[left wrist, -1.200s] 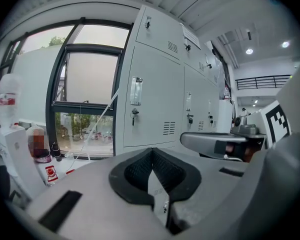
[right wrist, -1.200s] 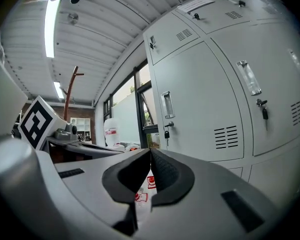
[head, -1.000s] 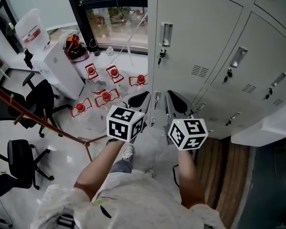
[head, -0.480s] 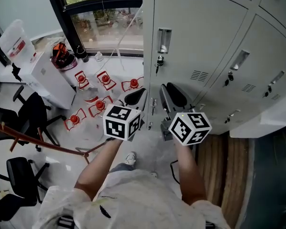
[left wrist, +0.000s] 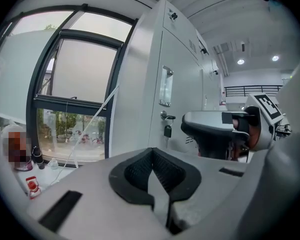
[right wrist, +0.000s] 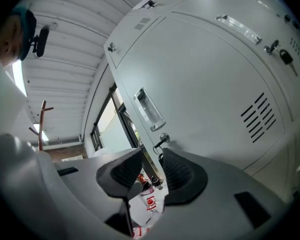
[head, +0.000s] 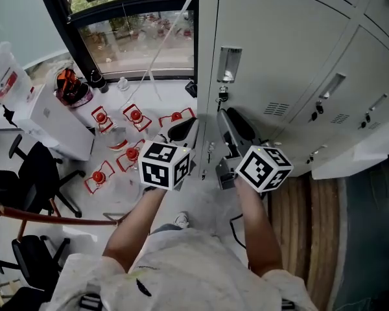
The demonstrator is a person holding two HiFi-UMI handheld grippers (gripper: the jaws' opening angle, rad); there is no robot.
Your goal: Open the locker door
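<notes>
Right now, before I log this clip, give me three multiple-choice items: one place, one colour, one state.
1. The key hangs where from the recessed handle? A above B below C far right
2. The lockers are: A blue B light grey C green
3. The left claw is: A wide open B shut on the key C shut, empty
Answers: 1 B, the key hangs under the handle; 2 B, all doors look light grey; 3 C, its jaws meet with nothing between.

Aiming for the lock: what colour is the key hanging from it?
The key has a black head; the left gripper view shows it best.
</notes>
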